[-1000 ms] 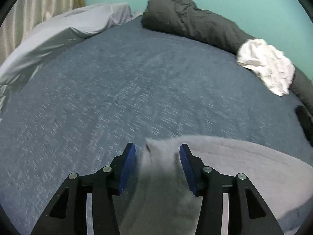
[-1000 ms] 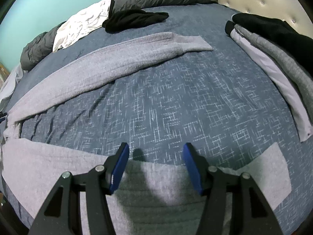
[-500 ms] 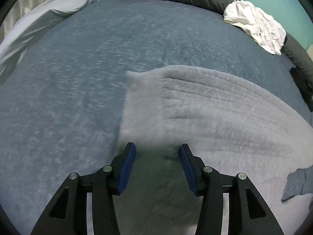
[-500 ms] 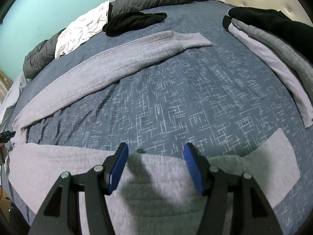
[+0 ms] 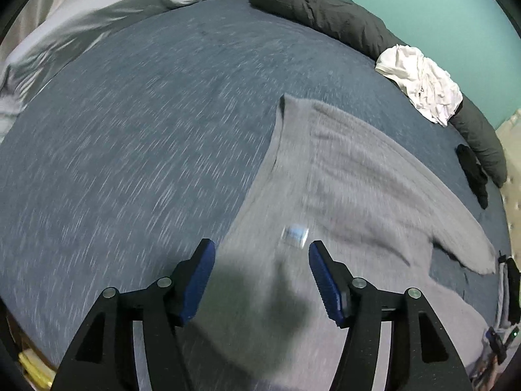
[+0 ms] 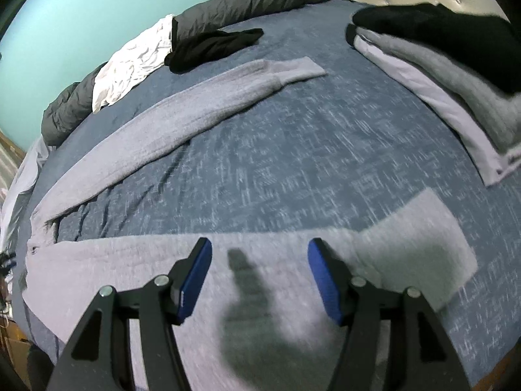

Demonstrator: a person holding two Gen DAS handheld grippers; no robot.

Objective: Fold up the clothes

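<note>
In the left wrist view, the left gripper (image 5: 262, 277) hovers over a grey garment (image 5: 351, 195) spread flat on the blue bed (image 5: 130, 150); its fingers (image 5: 203, 280) are spreading apart, with cloth below them but nothing pinched. In the right wrist view, the right gripper (image 6: 259, 280) hangs released above the same grey garment (image 6: 130, 267), whose long sleeve (image 6: 195, 110) stretches toward a black garment (image 6: 211, 49).

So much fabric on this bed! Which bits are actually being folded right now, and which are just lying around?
In the job:
grey trousers, spread flat
left gripper, opening
right gripper

Lying about:
white garment
black garment
stacked clothes
dark duvet roll
</note>
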